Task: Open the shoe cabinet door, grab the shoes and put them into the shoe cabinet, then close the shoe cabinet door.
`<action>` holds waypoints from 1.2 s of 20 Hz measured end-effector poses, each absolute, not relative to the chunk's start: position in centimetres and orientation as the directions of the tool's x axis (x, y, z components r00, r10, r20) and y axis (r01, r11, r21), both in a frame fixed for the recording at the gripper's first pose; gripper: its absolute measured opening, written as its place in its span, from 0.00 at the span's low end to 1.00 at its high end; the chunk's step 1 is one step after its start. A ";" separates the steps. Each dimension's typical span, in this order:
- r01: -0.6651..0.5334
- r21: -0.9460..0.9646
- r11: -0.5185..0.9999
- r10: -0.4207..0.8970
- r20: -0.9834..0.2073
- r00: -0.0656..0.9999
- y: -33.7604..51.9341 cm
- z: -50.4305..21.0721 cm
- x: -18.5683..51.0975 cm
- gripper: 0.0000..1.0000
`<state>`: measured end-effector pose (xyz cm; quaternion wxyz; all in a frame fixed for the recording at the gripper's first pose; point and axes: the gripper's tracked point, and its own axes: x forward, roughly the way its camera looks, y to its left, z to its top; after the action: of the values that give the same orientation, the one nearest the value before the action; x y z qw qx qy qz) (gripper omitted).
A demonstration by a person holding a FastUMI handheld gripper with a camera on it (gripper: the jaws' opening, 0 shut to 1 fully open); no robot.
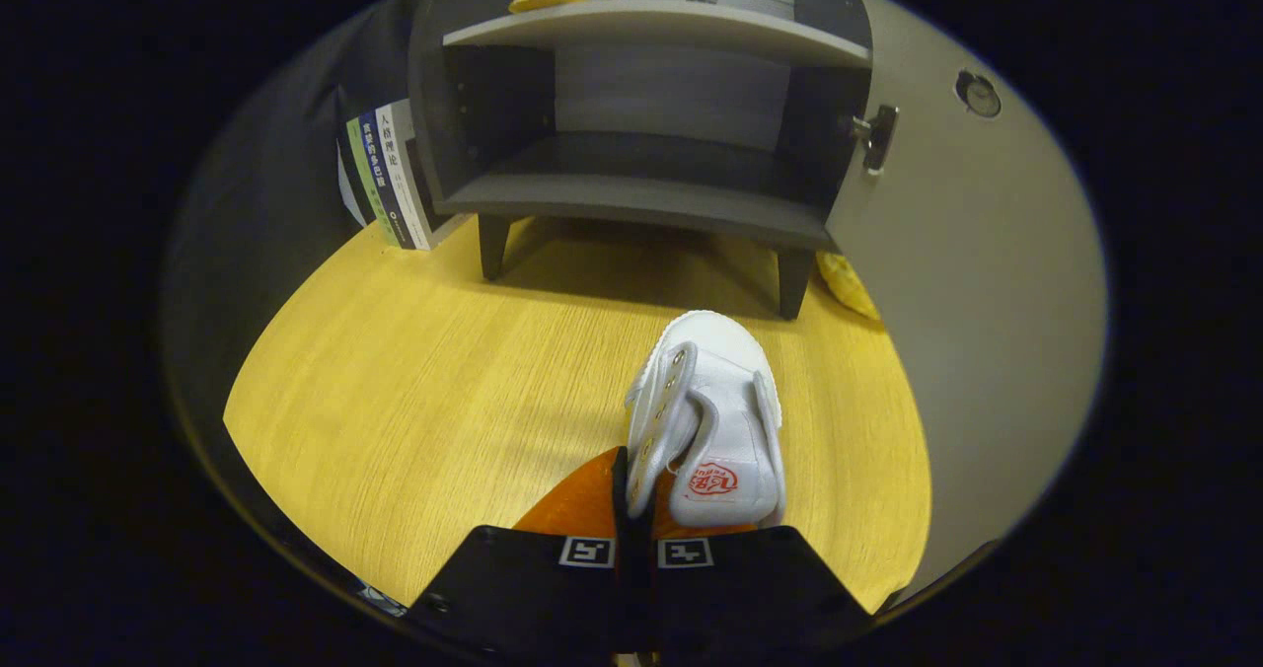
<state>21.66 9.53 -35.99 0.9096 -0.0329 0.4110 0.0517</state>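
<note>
The white canvas shoe (pixel 712 420) hangs just ahead of the gripper (pixel 636 494), toe toward the shoe cabinet (pixel 641 105), over the wooden tabletop (pixel 414 381). The fingers are closed, pinching the shoe's eyelet flap. The cabinet door (pixel 977 282) stands open beside it. To do this well, the shoe likely needs lifting level with the lower shelf (pixel 641 198), clear of its front edge, then carrying straight in.

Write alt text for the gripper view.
The tongs are shut on the side of a white shoe, held above a wooden table. Beyond stands the shoe cabinet, its door open, books beside it.
</note>
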 end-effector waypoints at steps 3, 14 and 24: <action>-0.120 0.005 0.993 0.089 -0.703 0.705 9.5 -31.5 21.7 0.02; -0.077 0.089 0.993 0.111 -0.508 0.854 9.5 -16.2 25.8 0.02; -0.050 0.105 0.993 0.079 -0.298 0.951 9.5 -4.4 36.5 0.01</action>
<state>36.50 9.52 -4.39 0.9866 0.0484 0.1525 0.0327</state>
